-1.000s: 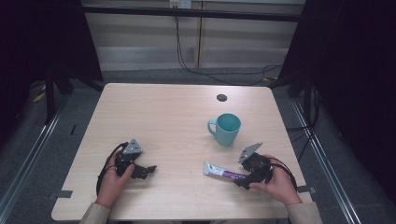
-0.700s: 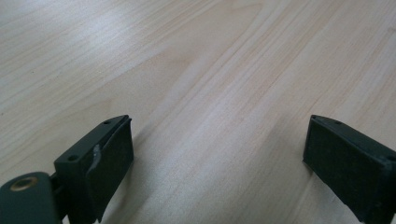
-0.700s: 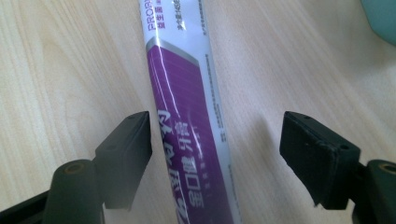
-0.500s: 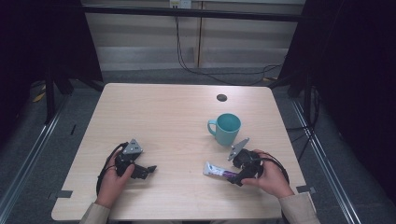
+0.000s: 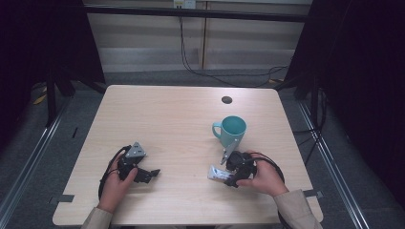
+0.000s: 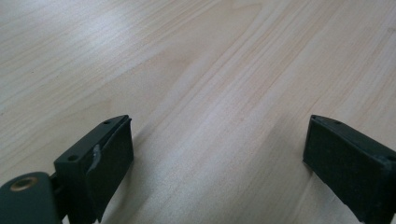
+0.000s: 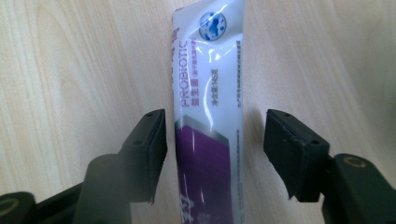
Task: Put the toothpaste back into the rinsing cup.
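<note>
- Right gripper (image 7: 212, 156) astride a white-and-purple sachet (image 7: 210, 107), jaws just closing, a slim gap left on each side, pads not yet pressing.
- Sachet flat on the table (image 5: 172, 119), lengthwise between the jaws, "PROBIOTIC" printed along its side, far end poking out past the fingertips.
- Seen from the high view: right gripper (image 5: 228, 174) near the table's front right, aimed left, sachet (image 5: 216, 173) jutting from its tip.
- Teal mug (image 5: 231, 131) upright just behind that gripper, handle to the left, apart from the sachet.
- Left gripper (image 6: 219, 149) spread wide, bare wood between the jaws, nothing held.
- Left gripper (image 5: 152, 173) low at the front left, well apart from sachet and mug.
- Small dark hole (image 5: 227, 99) near the table's far edge.
</note>
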Demonstrator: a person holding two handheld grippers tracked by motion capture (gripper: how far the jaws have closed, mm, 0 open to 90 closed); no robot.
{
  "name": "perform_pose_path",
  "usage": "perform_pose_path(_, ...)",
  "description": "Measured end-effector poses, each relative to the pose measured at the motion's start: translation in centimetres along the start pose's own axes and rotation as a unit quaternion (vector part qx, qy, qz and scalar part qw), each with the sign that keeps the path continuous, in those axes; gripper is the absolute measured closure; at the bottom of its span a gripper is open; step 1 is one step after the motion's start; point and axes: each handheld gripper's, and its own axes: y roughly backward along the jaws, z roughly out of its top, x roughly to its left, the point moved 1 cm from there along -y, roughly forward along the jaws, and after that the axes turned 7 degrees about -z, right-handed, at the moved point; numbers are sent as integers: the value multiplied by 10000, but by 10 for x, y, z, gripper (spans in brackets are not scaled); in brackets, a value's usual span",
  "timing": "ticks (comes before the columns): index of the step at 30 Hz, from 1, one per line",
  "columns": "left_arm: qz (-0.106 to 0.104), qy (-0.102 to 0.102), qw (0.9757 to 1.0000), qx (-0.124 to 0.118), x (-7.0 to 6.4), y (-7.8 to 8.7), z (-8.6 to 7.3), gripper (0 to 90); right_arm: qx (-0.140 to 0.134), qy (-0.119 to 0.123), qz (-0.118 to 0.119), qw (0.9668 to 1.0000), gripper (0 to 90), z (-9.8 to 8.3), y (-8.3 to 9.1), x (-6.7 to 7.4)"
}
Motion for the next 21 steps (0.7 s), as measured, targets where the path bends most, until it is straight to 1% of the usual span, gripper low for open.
perform_pose_path(3, 0, 1, 10000, -1, 0, 0, 0, 81, 102, 53, -16, 9999, 435, 1, -3, -1)
perform_pose_path(5, -1, 2, 10000, 3, 0, 0, 0, 81, 124, 3, 0, 9999, 468, 2, -4, -1)
perform_pose_path(7, -4, -2, 10000, 2, 0, 0, 0, 81, 148, -30, 21, 9999, 482, 4, -4, -1)
perform_pose_path(8, -2, 3, 10000, 2, 0, 0, 0, 81, 152, 3, 29, 9999, 506, 5, -5, -1)
perform_pose_path(9, -4, -1, 10000, 1, 0, 0, 0, 81, 197, -17, 73, 9998, 558, 6, -4, 0)
perform_pose_path(10, -3, 0, 10000, 1, 0, 0, 0, 81, 211, -5, 128, 9997, 564, 8, -5, 0)
perform_pose_path(14, -2, -2, 10000, 2, 0, 0, 0, 81, 348, -38, 79, 9994, 599, 11, -5, 0)
perform_pose_path(16, -3, -2, 10000, 1, 0, 0, 0, 81, 324, -63, 68, 9994, 646, 11, -4, -1)
perform_pose_path(17, -2, 0, 10000, 0, 0, 0, 0, 81, 290, -123, 49, 9995, 694, 10, -2, -1)
perform_pose_path(18, -2, -2, 10000, 3, 0, 0, 0, 81, 198, -177, 28, 9996, 747, 9, 0, -1)
perform_pose_path(19, -3, -1, 10000, -2, 0, 0, 0, 81, 121, -249, 40, 9996, 762, 7, 0, -2)
perform_pose_path(20, -5, 0, 10000, -2, 0, 0, 0, 81, 88, -245, 117, 9996, 765, 5, 1, -3)
perform_pose_path(21, -4, -1, 10000, 0, 0, 0, 0, 81, 59, -265, 81, 9996, 768, 3, 1, -2)
